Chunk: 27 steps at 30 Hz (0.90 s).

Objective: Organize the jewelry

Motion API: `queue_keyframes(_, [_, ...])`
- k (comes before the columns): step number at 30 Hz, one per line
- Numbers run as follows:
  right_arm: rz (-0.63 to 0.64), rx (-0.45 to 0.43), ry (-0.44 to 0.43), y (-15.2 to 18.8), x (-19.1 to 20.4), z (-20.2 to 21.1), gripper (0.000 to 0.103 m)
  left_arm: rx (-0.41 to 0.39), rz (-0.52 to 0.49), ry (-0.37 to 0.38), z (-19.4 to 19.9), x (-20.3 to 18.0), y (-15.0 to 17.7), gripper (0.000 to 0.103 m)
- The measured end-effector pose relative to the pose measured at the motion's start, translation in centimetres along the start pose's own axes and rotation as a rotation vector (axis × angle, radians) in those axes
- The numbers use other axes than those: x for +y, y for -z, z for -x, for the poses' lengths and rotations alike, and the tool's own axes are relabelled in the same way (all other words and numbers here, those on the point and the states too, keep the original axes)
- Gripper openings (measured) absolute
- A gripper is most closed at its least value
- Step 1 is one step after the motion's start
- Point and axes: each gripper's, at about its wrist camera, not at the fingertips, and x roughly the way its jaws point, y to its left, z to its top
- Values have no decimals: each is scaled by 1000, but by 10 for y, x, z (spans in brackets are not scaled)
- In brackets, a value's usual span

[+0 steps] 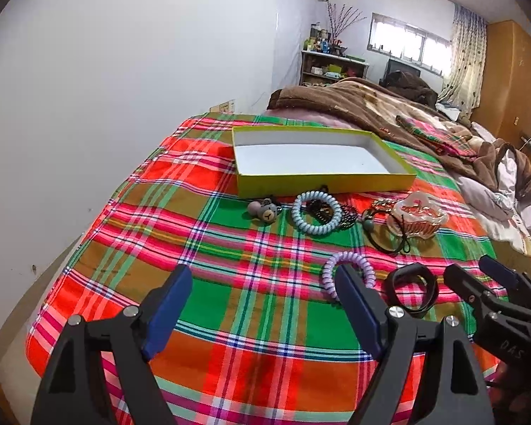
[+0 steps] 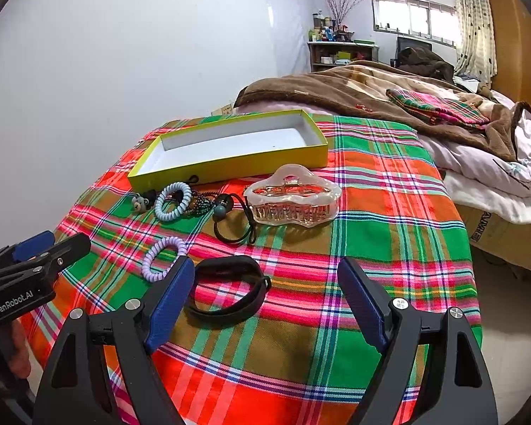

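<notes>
plaid cloth (image 2: 371,212) in red, green and pink covers the bed and carries every item. counted: one yellow-green box (image 2: 230,163) with a bare white interior, two spiral hair ties (pale blue (image 2: 173,202), lilac (image 2: 163,258)), one clear claw clip (image 2: 293,202), one black elastic tie (image 2: 233,226), one black band (image 2: 226,294), one bear charm (image 2: 140,202). all jewelry lies on the cloth outside the box, at 6 o'clock of it.

right wrist view alone shows the text "genrobot.ai" on the left gripper (image 2: 53,244) at 9 o'clock; left wrist view shows the right gripper (image 1: 478,272) at 3 o'clock, its lettering unreadable.

both jaws stand wide, holding nothing. the black band lies just inside the right gripper's left finger.
</notes>
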Motion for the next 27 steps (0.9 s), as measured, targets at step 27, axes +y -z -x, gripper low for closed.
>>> queue_keyframes(27, [7,15,5,-1,0,-6,83,47,-14,-27,-12,-1,-1,83])
